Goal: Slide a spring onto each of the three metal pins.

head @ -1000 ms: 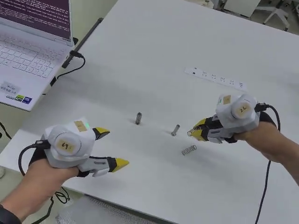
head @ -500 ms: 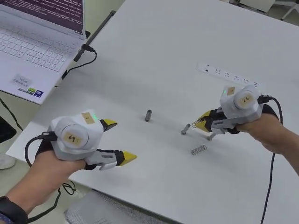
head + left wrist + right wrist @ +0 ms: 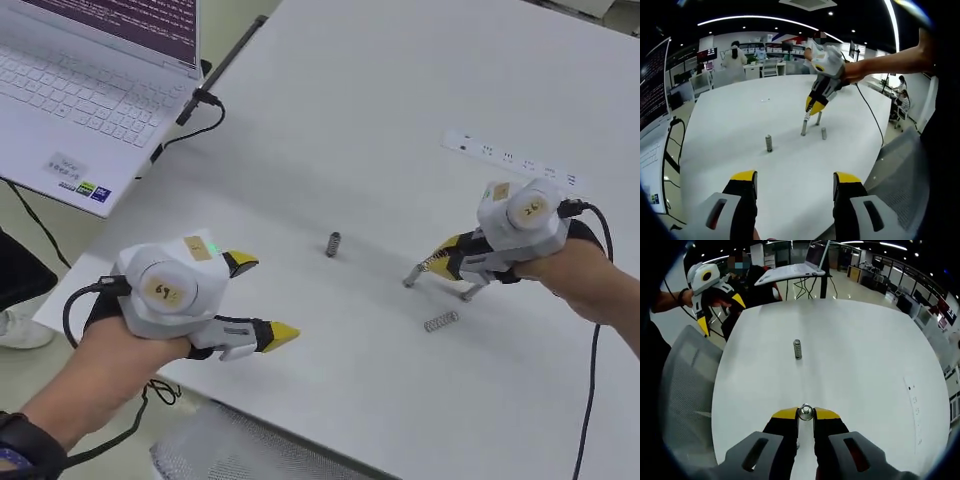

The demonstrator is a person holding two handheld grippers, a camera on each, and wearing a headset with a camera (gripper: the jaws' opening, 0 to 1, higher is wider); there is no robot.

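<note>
While I am holding the left tool (image 3: pixel 264 299) idle at the lower left of the head view, its jaws spread wide with nothing between them, I am working with the right tool (image 3: pixel 446 258) at the right of the frame. That tool is pinching the held spring (image 3: pixel 431 264) between jaws pressed almost together. In the right gripper view the coil is facing the camera end-on, as a small ring at the tips.

In the left gripper view the coil's lower end is sitting right at the top of a bare pin (image 3: pixel 804 128). I cannot tell whether it is already started onto the pin. Just beside that pin, another bare pin (image 3: pixel 823 133) is standing on the white desk (image 3: pixel 350 120). A loose spring (image 3: pixel 440 321) is lying on the desk near both of them. Toward the centre, the dressed pin (image 3: pixel 333 244) is already wearing its coil.

So I am judging this as the second of three. The next move is calling for the coil's bore to be lined up squarely over the pin top. Then I need an easy push down along the pin before I let the jaws part.
</note>
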